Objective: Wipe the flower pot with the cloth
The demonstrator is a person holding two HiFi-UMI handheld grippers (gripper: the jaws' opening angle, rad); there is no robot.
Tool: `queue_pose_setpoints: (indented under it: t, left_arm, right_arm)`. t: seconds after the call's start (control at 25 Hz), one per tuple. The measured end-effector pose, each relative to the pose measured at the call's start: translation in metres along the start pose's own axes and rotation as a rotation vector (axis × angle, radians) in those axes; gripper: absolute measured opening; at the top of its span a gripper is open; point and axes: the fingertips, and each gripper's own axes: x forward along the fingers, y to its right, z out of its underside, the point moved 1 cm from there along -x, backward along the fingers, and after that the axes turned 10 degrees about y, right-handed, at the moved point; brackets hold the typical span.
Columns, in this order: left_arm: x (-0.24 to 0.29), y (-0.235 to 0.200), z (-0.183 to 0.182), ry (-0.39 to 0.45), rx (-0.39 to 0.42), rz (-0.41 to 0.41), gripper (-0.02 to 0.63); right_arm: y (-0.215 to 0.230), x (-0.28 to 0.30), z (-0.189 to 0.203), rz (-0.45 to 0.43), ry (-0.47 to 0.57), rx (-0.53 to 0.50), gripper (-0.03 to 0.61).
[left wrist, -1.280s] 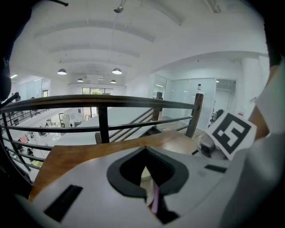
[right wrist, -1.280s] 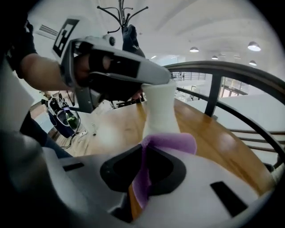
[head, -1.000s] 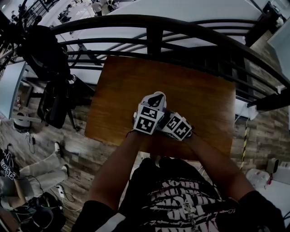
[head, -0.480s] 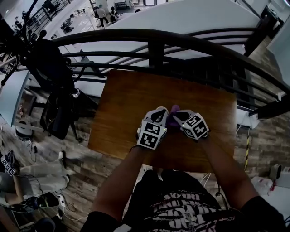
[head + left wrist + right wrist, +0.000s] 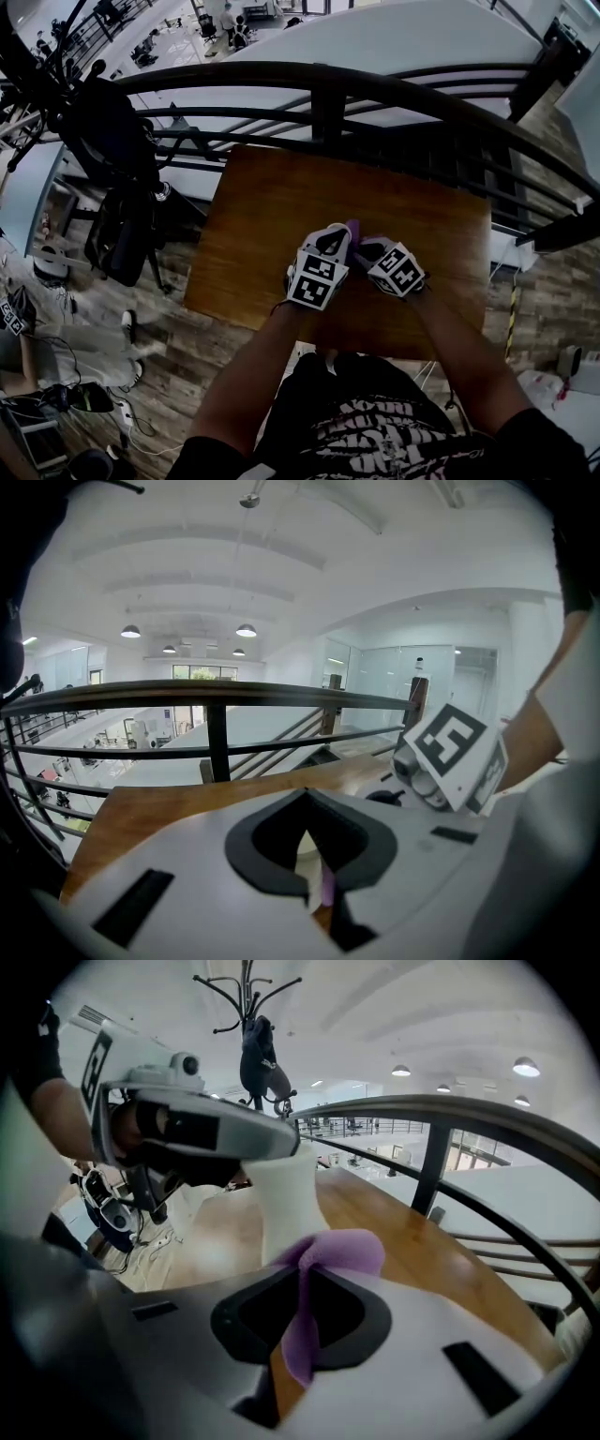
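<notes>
Firstly, coat stand point(image 5: 94, 112): far left, dark thin metal prongs with a dark bag or garment hung on it.
Railing point(image 5: 319, 80): dark metal bars curving along the far side of the table.
Table point(image 5: 262, 206): warm brown wood, smooth and slightly glossy, a rectangular top.
Left gripper point(image 5: 339, 236): white plastic shell with dark pads and a black-and-white marker cube. It is over the middle of the table, and its jaws are closed down on the pot's upper rim.
Flower pot point(image 5: 286, 1204): plain white, matt and smooth-walled, with a straight-sided round body. It sits between the two grippers near the table's middle. From the head view the grippers cover it. Its base is hidden, so I cannot tell whether it rests on the wood.
Cloth point(image 5: 328, 1251): soft purple fabric bunched into a rounded fold. The fold lies against the pot's near wall, and a strip trails down between the right jaws.
Right gripper point(image 5: 367, 246): same white shell and marker cube, just right of the left one, jaws nearly together and pinching the cloth.
Floor point(image 5: 553, 281): far right, grey-brown wooden planks.
</notes>
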Motion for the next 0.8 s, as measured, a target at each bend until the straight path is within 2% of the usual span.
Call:
queue_pose_setpoints:
  t: [0.16,0.32,0.4,0.6,0.8]
  left_arm:
    - [0.000,-0.002,0.001,0.004,0.001,0.002,-0.002]
    - [0.000,-0.003,0.002,0.007,0.002,0.002,-0.002]
    - [0.000,-0.003,0.002,0.005,0.001,0.004,-0.002]
    - [0.001,-0.008,0.001,0.005,0.018,0.006,-0.002]
    - [-0.003,-0.005,-0.004,0.026,0.023,0.010,-0.002]
  right_arm:
    - [-0.043,0.011,0.010,-0.071,0.007,0.016,0.025]
    - [-0.085,0.028,-0.003,-0.152,0.044,-0.014,0.025]
    - [-0.092,0.033,-0.007,-0.163,0.047,-0.030,0.025]
    - [-0.063,0.024,-0.006,-0.075,0.066,0.013,0.025]
    - [-0.016,-0.035,0.011,0.056,0.117,0.124,0.025]
